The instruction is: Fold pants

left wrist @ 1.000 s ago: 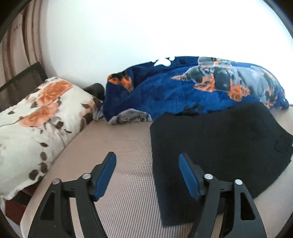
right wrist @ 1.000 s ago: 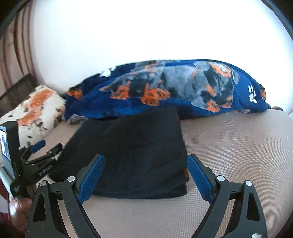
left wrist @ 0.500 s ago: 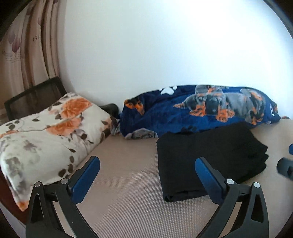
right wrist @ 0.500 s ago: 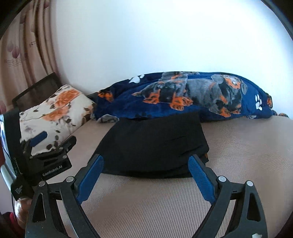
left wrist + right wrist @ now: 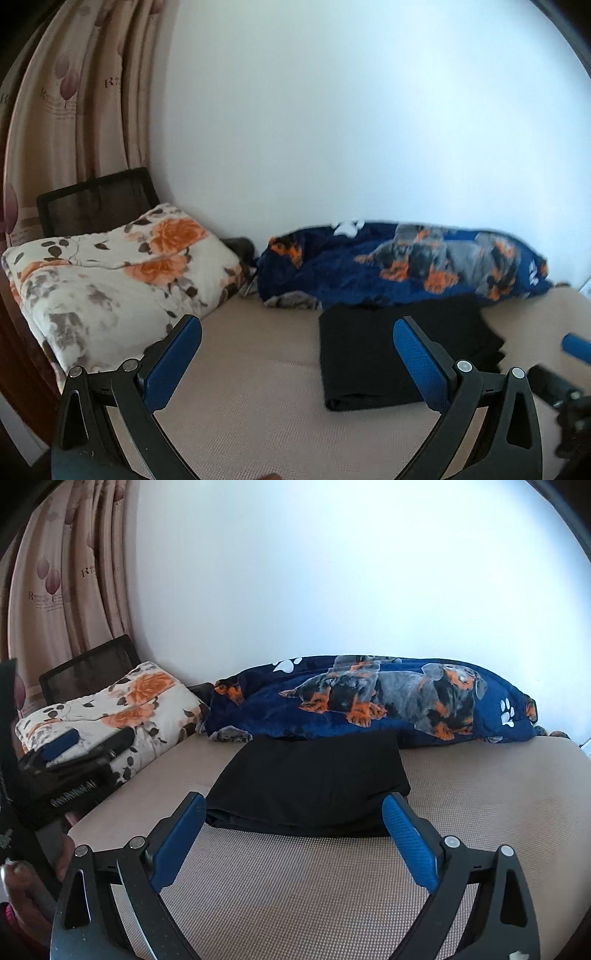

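Observation:
The black pants (image 5: 391, 350) lie folded into a flat rectangle on the beige mattress (image 5: 240, 387), in front of the blue dog blanket. They also show in the right wrist view (image 5: 314, 779). My left gripper (image 5: 297, 328) is open and empty, held back from the pants and to their left. My right gripper (image 5: 293, 805) is open and empty, just short of the pants' near edge. The right gripper's tip shows at the right edge of the left wrist view (image 5: 576, 345), and the left gripper shows at the left of the right wrist view (image 5: 70, 753).
A blue blanket with dog print (image 5: 369, 701) lies along the white wall behind the pants. A folded floral quilt (image 5: 110, 273) sits at the left, with a black mesh chair back (image 5: 96, 199) and beige curtains (image 5: 74, 110) behind it.
Both grippers have pulled back and risen away from the pants. The left gripper's jaws have opened wider. The pants have stayed folded on the mattress.

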`<action>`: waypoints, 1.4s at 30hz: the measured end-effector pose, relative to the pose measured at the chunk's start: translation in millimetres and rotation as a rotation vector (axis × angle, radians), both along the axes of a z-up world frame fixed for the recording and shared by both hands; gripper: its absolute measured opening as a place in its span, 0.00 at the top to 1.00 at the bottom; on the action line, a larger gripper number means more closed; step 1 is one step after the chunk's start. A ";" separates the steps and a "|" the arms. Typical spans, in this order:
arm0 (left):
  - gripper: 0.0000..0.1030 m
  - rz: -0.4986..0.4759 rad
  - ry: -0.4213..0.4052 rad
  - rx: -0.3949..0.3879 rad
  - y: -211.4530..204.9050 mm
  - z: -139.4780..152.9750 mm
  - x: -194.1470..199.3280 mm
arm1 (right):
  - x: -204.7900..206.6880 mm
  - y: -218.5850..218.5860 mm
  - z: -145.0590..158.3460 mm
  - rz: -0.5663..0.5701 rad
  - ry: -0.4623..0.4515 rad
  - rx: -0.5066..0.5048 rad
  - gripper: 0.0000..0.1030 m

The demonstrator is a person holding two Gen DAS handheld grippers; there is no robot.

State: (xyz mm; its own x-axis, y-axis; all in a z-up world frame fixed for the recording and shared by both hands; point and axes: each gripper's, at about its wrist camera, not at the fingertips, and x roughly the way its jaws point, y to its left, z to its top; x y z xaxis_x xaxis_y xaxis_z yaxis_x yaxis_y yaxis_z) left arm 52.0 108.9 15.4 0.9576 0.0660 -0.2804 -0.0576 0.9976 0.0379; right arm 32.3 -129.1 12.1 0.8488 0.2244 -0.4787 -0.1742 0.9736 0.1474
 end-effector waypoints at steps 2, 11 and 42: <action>0.00 -0.006 -0.026 -0.015 1.1 5.3 -8.3 | -2.8 -1.9 1.0 -0.001 -0.002 0.007 0.07; 0.00 -0.032 -0.011 -0.011 -8.5 14.7 -21.0 | -8.7 -5.5 4.6 -0.007 -0.009 0.010 0.07; 0.00 -0.041 0.066 0.040 -37.0 -18.5 -9.4 | -3.9 -10.7 -13.2 -0.033 0.048 -0.004 0.07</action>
